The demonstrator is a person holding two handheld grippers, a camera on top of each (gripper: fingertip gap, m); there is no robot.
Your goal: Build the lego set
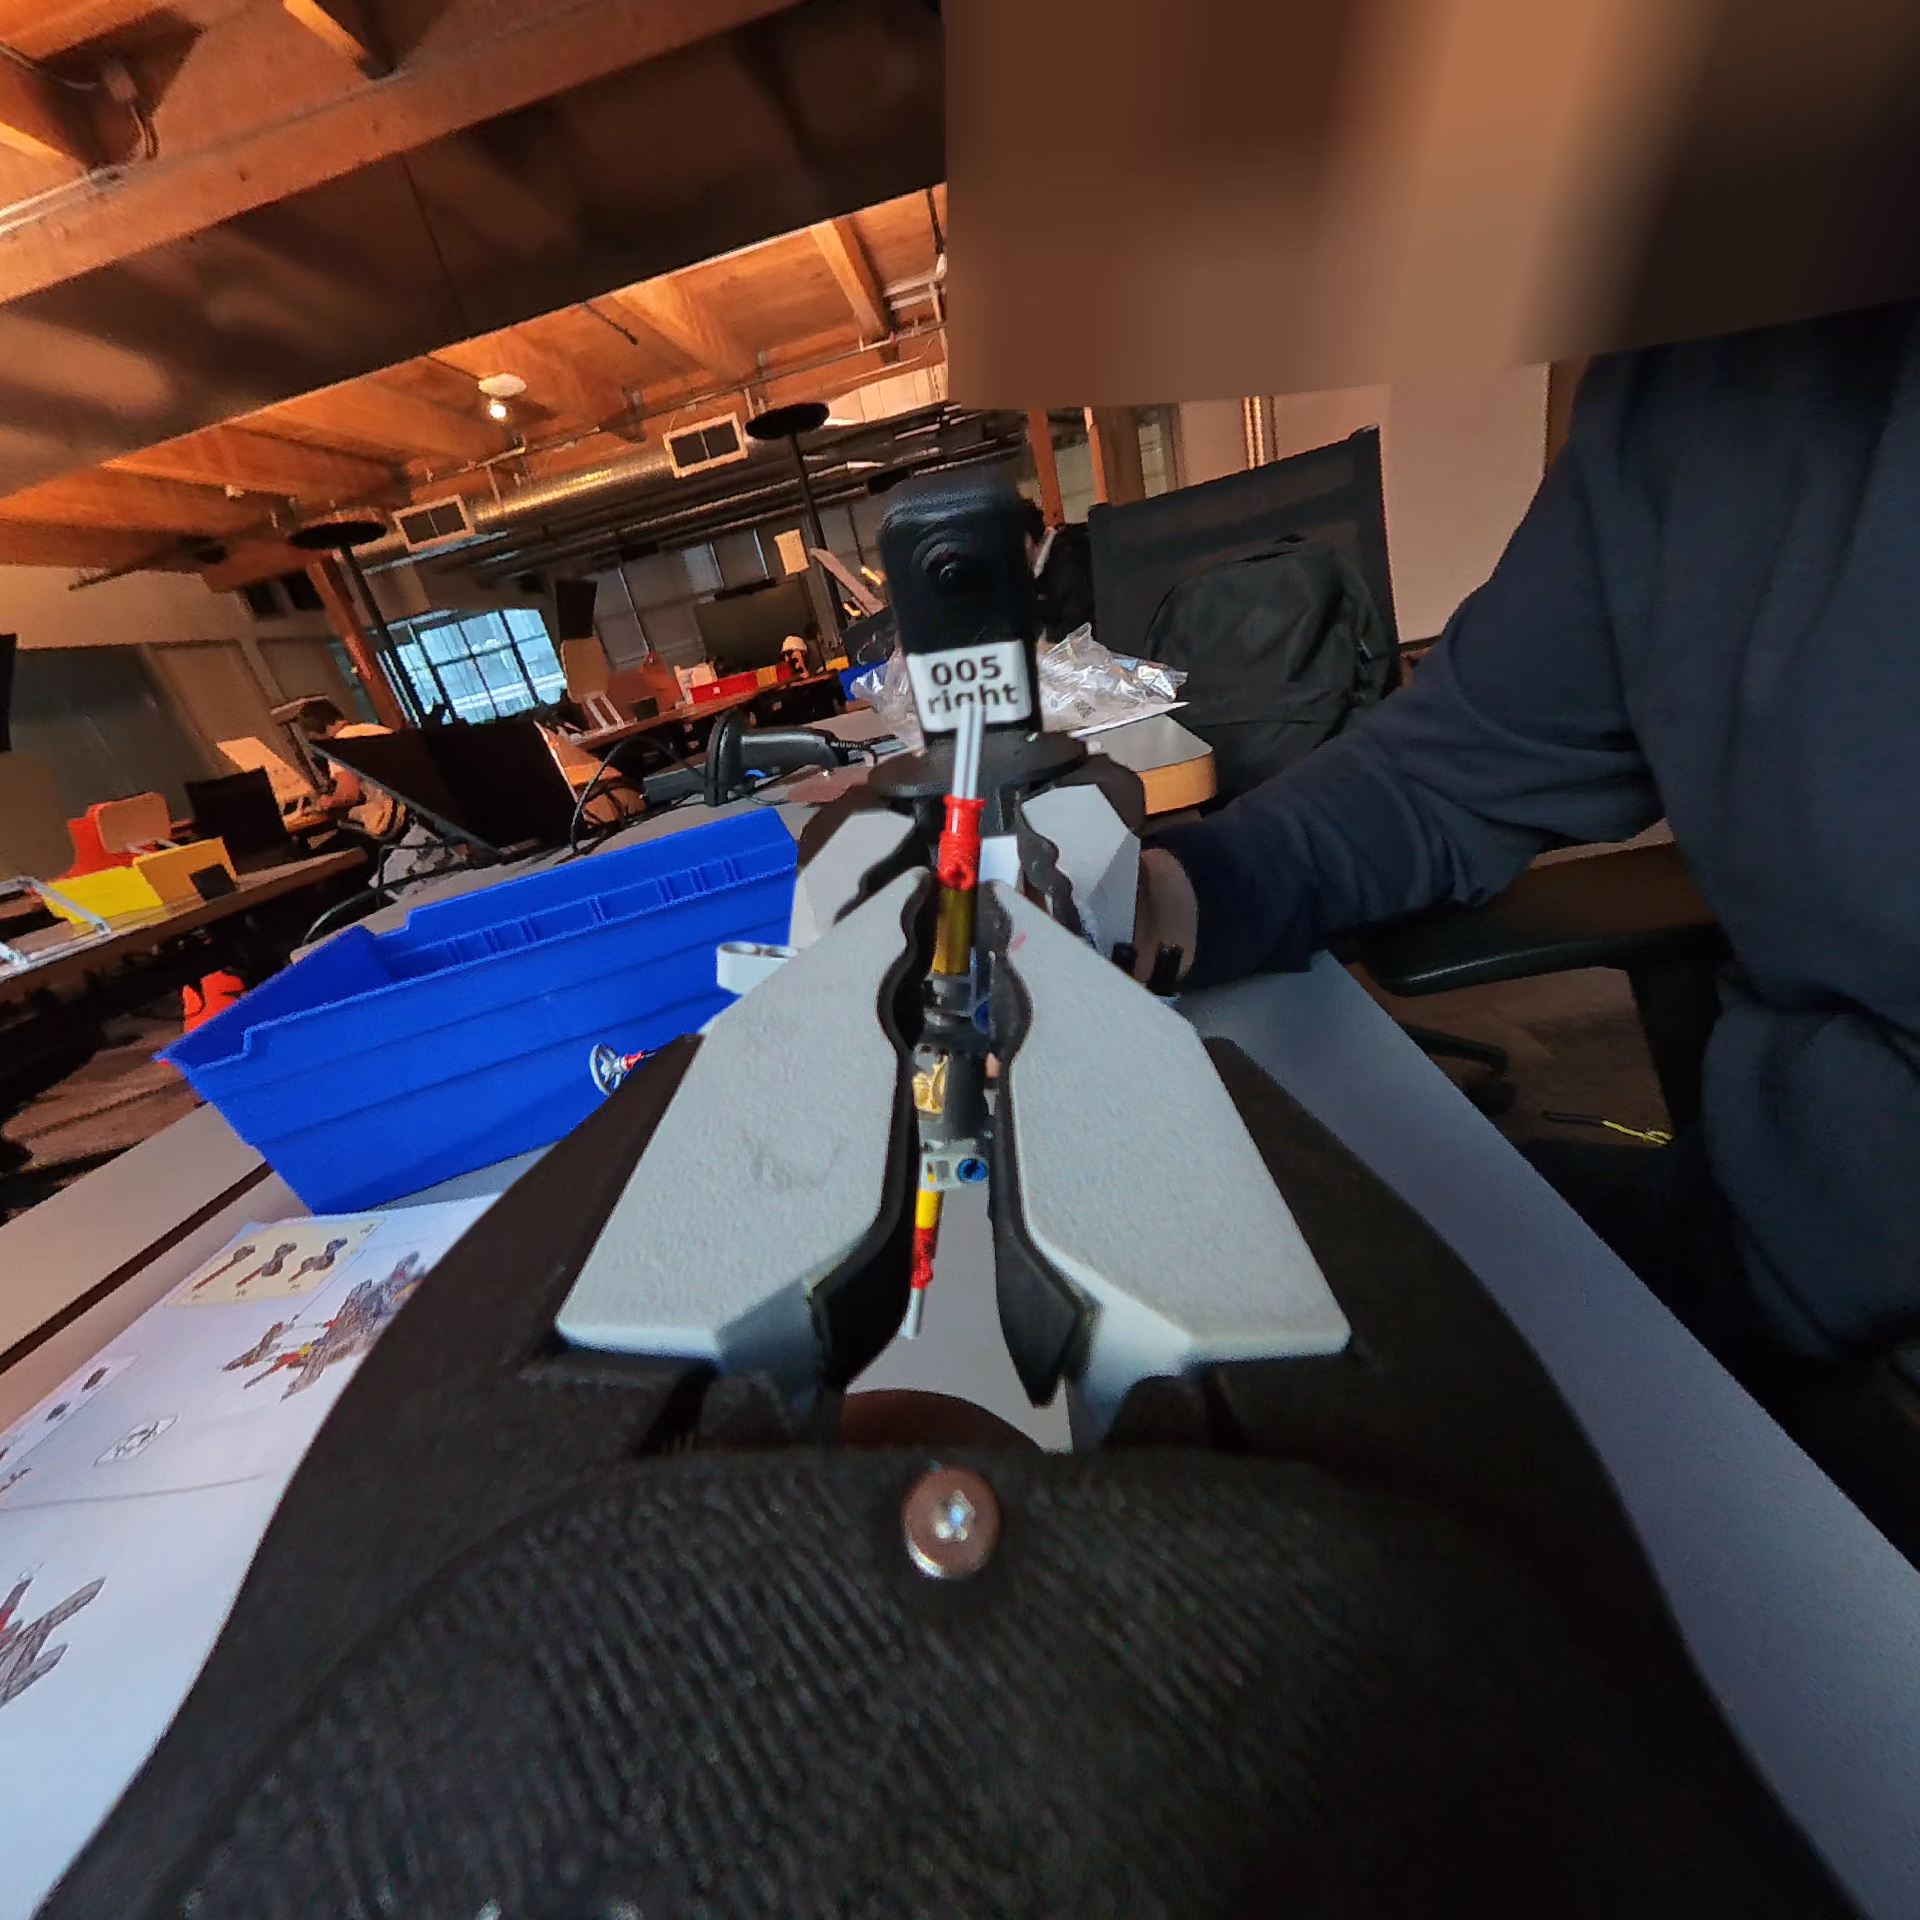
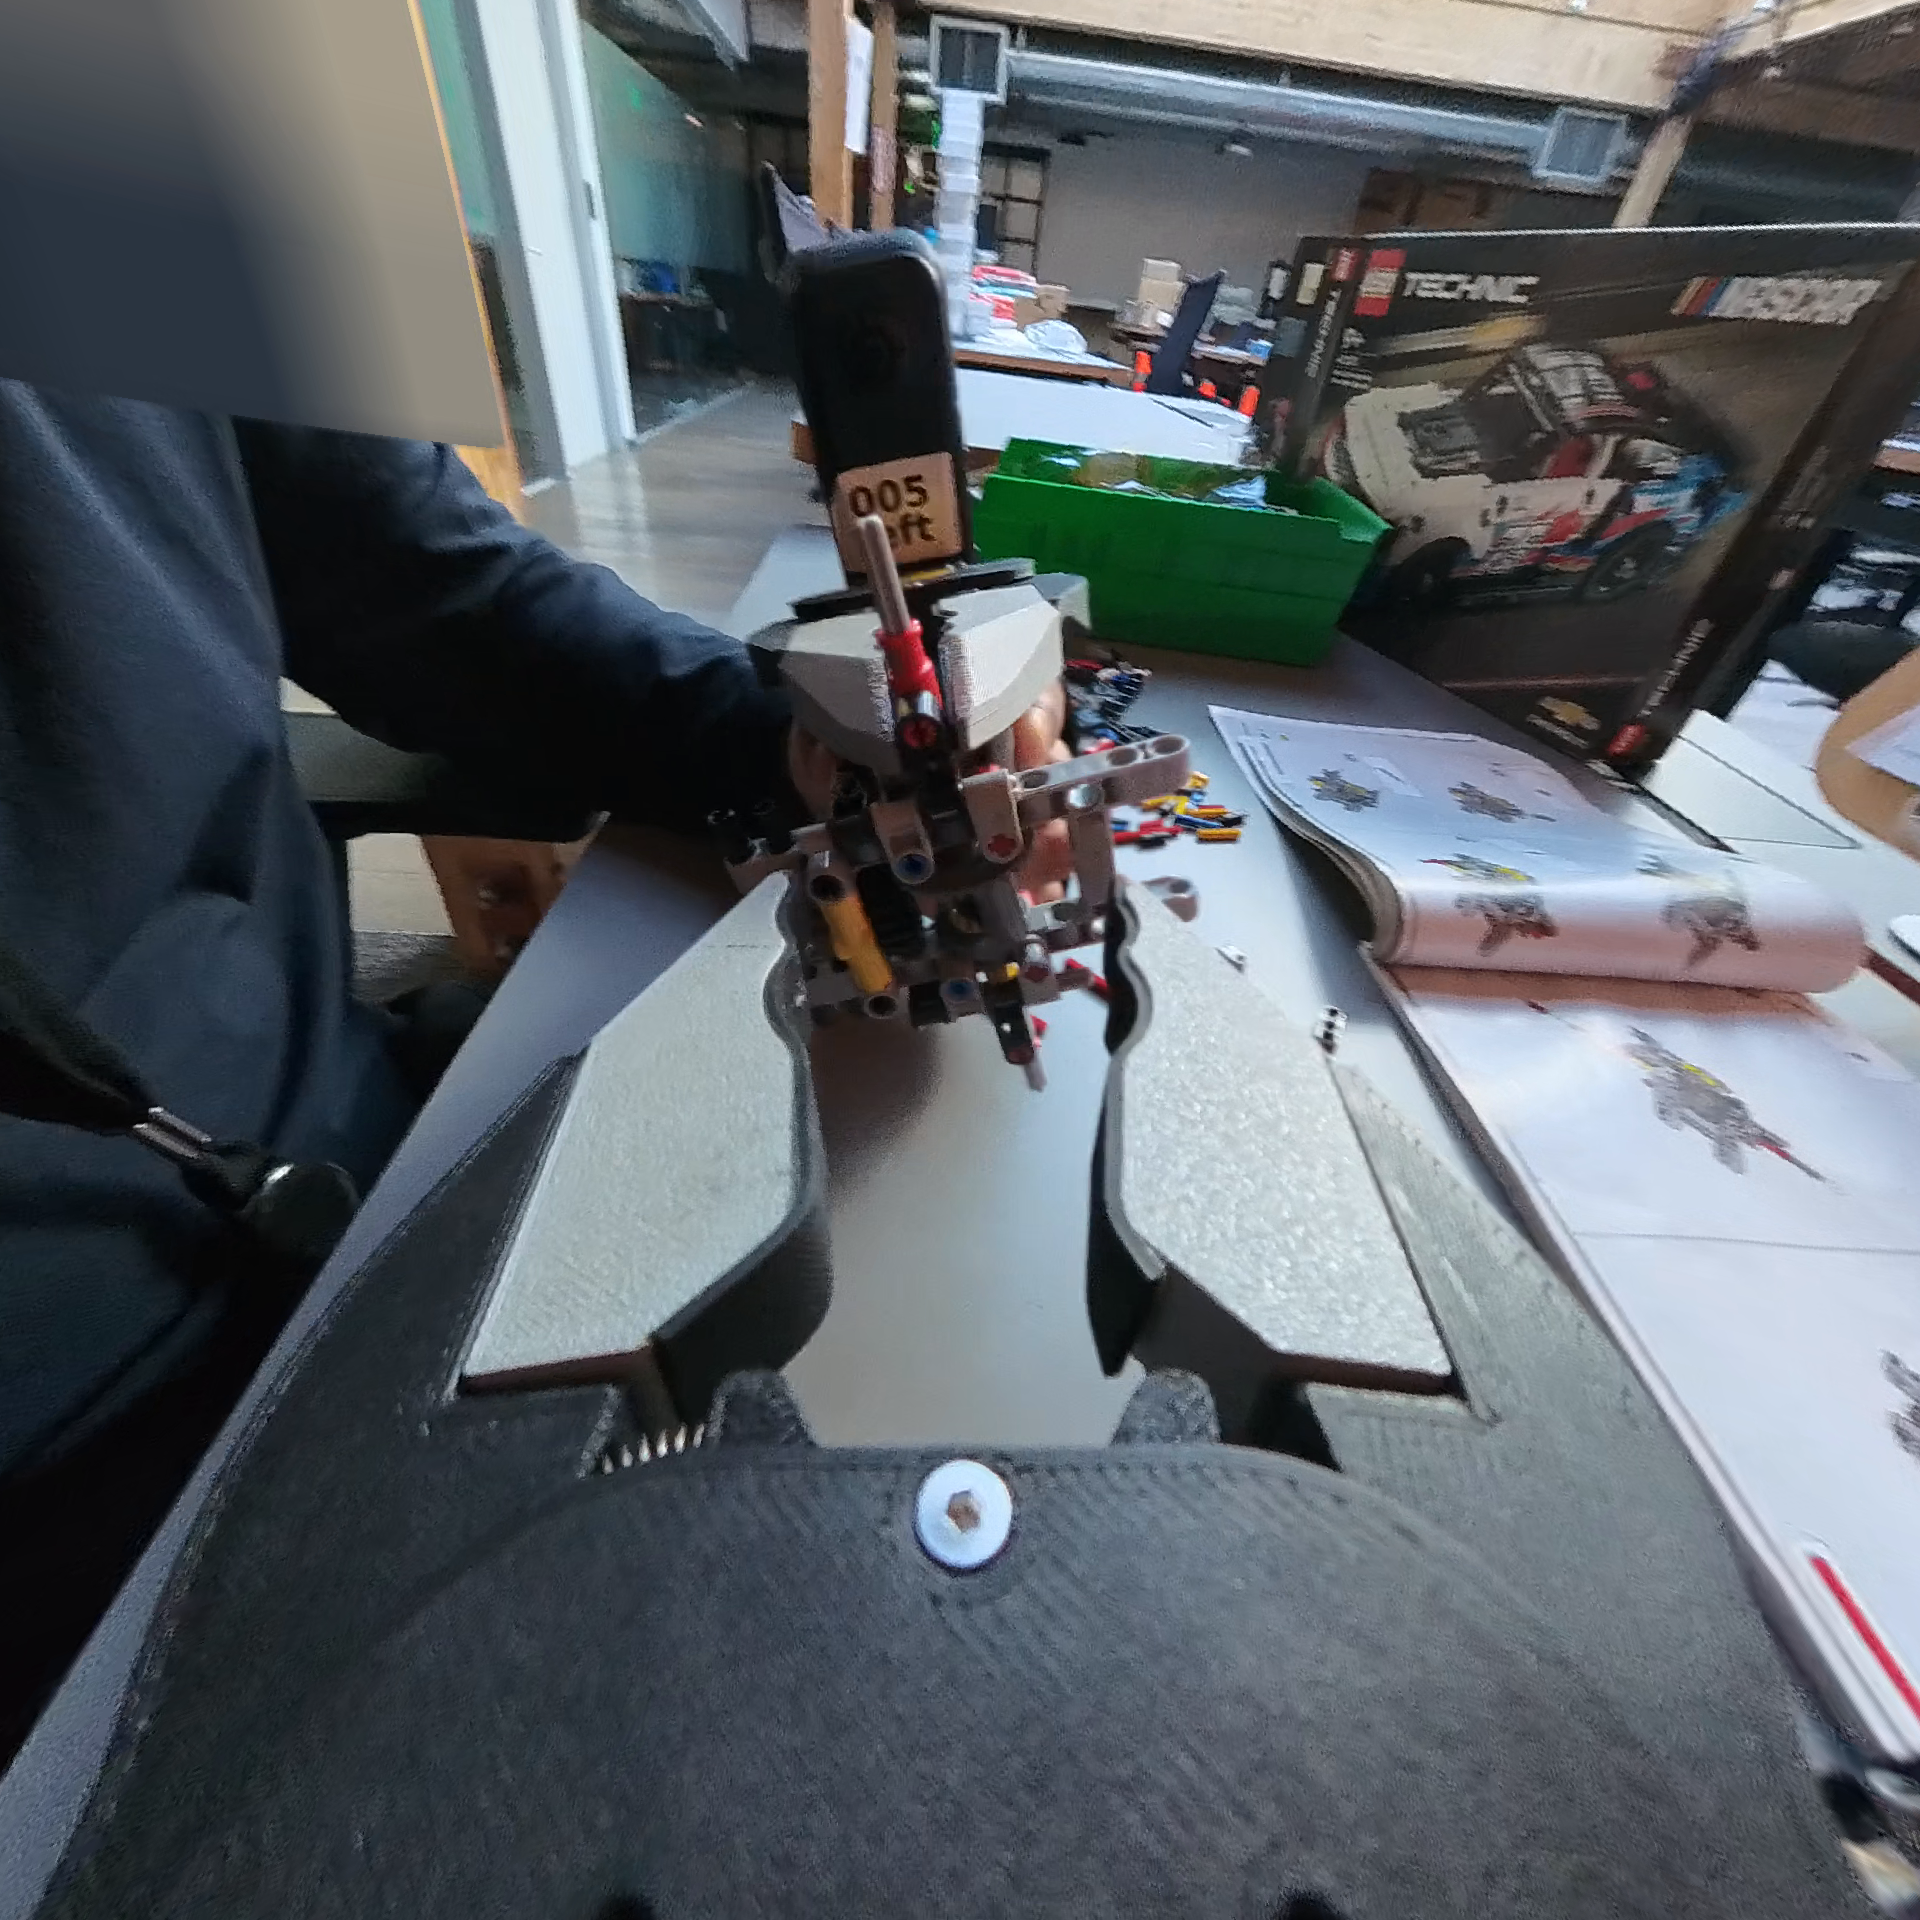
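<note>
My left gripper [image 1: 956, 904] is shut on a small building-brick assembly [image 1: 951, 1039] of grey beams with yellow, red and blue pins. A thin grey axle with a red sleeve [image 1: 961, 821] sticks out past the fingertips. In the right wrist view the left gripper [image 2: 914, 675] holds this assembly [image 2: 925, 883] up above the grey table [image 2: 1299, 717]. My right gripper [image 2: 951, 935] is open wide, its fingertips on either side of the assembly's lower end. It is seen facing me in the left wrist view [image 1: 966, 847], just beyond the axle.
A blue bin [image 1: 499, 997] stands at the left, with an open instruction booklet [image 1: 208, 1351] beside it. The booklet [image 2: 1507, 852], a green bin [image 2: 1174, 551], a dark product box [image 2: 1610, 468] and loose small parts [image 2: 1174, 810] lie at the right. A person's dark sleeve [image 2: 468, 644] is close. My two grippers' fingertips are within a few centimetres of each other.
</note>
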